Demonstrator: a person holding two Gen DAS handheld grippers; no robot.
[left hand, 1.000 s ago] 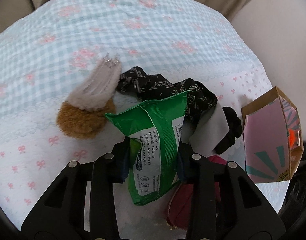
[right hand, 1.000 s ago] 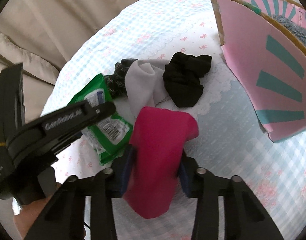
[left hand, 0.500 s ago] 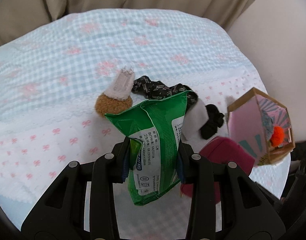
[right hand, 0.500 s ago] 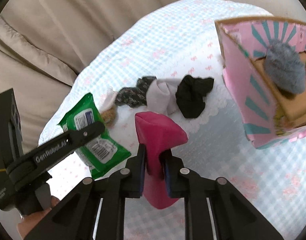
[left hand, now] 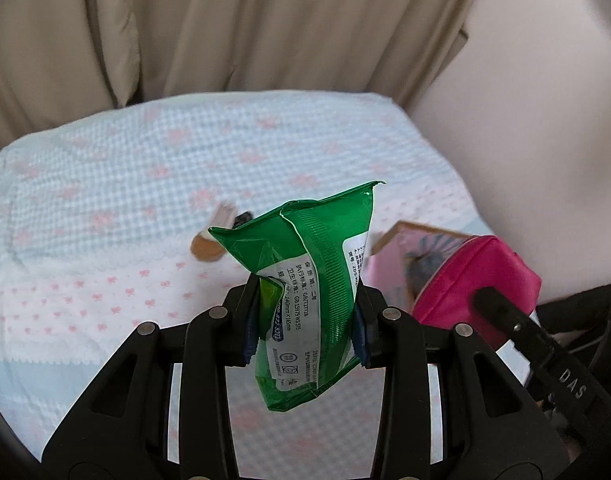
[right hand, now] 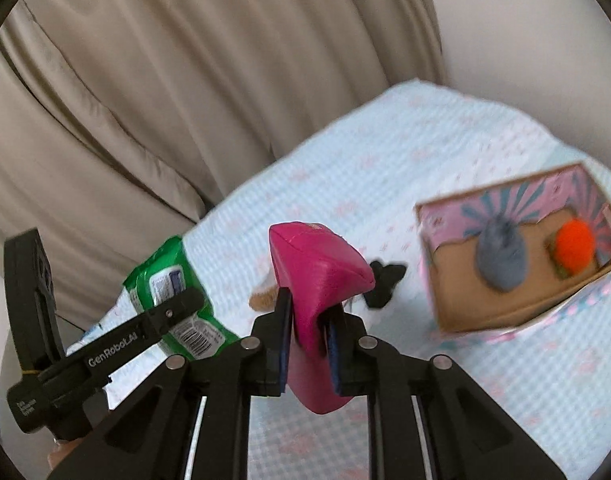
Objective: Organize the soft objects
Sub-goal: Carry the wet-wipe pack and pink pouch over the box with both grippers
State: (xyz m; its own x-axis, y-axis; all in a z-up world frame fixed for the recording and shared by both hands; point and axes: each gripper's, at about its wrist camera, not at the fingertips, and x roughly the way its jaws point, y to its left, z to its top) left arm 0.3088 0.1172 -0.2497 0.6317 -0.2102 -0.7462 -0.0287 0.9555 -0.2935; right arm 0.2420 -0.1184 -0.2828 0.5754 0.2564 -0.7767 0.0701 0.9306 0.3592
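Note:
My left gripper (left hand: pixel 305 312) is shut on a green pack of wet wipes (left hand: pixel 317 280), held high over the bed; the same green pack (right hand: pixel 177 304) shows at the left of the right wrist view. My right gripper (right hand: pixel 308 336) is shut on a magenta pouch (right hand: pixel 317 280), also lifted, and that magenta pouch (left hand: pixel 477 280) sits at the right of the left wrist view. A pink cardboard box (right hand: pixel 501 304) lies on the bed to the right, holding a grey fuzzy item (right hand: pixel 501 256) and an orange pompom (right hand: pixel 575 248).
On the checked bedspread (left hand: pixel 125 184) below lie a brown plush piece (left hand: pixel 203 248) and a black sock (right hand: pixel 383 280). Beige curtains (left hand: pixel 225 28) hang behind the bed, with a white wall (left hand: pixel 525 92) to the right.
Both grippers have risen well above the bed with their loads. The right jaws squeezed tighter on the magenta pouch. The box interior has come into view.

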